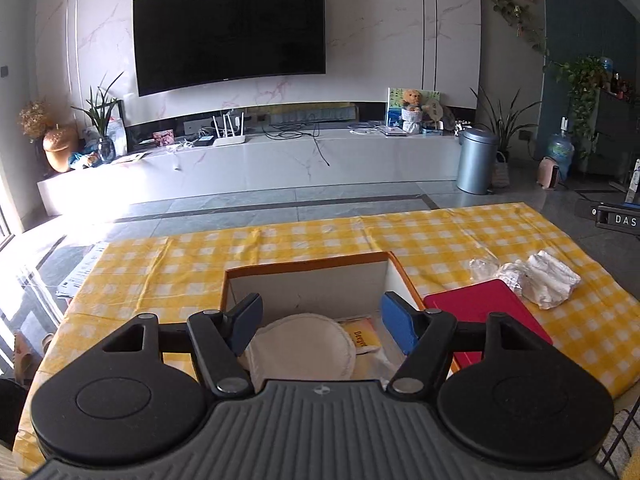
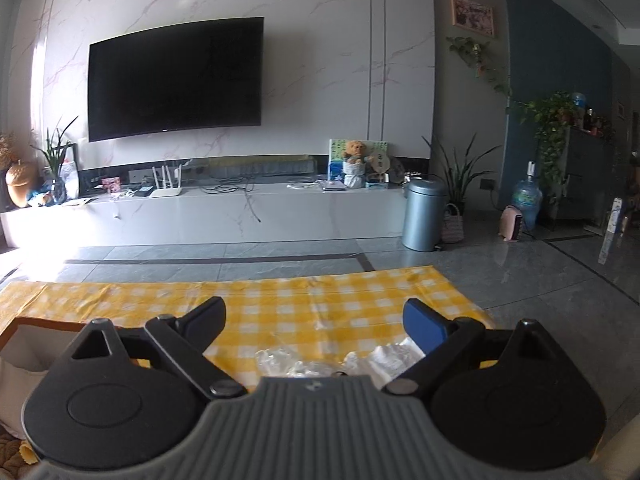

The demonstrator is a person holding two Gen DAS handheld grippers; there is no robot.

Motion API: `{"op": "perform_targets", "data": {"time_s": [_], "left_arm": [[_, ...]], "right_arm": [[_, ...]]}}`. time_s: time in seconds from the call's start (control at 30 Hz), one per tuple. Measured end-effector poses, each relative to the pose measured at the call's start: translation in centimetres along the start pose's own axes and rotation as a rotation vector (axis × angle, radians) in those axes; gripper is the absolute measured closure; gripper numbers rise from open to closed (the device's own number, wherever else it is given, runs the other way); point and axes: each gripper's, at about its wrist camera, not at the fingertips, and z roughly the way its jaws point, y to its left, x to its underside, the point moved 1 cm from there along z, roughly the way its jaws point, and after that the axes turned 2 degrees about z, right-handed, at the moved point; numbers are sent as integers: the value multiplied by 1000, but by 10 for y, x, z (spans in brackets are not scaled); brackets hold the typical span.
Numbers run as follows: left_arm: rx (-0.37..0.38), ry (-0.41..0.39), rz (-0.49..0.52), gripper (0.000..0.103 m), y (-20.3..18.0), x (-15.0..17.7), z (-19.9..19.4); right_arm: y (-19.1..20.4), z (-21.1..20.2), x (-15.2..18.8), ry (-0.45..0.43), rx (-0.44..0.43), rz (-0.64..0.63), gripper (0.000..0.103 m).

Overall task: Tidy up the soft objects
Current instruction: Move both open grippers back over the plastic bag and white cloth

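An open box [image 1: 312, 280] with orange rim and white walls stands on the yellow checked tablecloth [image 1: 200, 264]. Inside lie a round cream pad [image 1: 304, 348] and a yellow packet [image 1: 362, 338]. My left gripper [image 1: 320, 320] is open and empty, hovering over the box. A red lid [image 1: 484, 316] lies right of the box. White crumpled soft items [image 1: 548, 280] and clear plastic [image 1: 484, 268] lie right of the lid. My right gripper [image 2: 316, 320] is open and empty above these white items [image 2: 384, 356]; the box corner [image 2: 24, 344] shows at its left.
The table's far edge [image 2: 240, 276] meets grey tiled floor. Beyond stand a TV console [image 1: 256, 160], a wall TV [image 1: 228, 32], a grey bin [image 1: 476, 160], plants and a water bottle [image 2: 526, 200]. A black device [image 1: 616, 218] sits at far right.
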Motion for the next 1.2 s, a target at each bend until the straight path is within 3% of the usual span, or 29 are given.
{"op": "perform_targets", "data": {"time_s": [0.23,0.57,0.8,0.93,1.07,1.2], "left_arm": [[53,17,1,23,-20,6,8],[142,140,-33,25,-56,5,32],[331,288,-73,25,-87,-1,66],[330,323,-31,25,-110,-4,78],[335,366,-7,26,-125,-12,91],[341,385,-69,26,-132,-29,108]], "right_arm": [[-59,18,10,58,155,93,7],[-95,59,36,196,151,133,7],[-118,98,59,310,-24,362,7],[-118,121,68,336,20,308,6],[-127,150,84,428,98,300,3],[-140,162,96,478,128,344,3]]}}
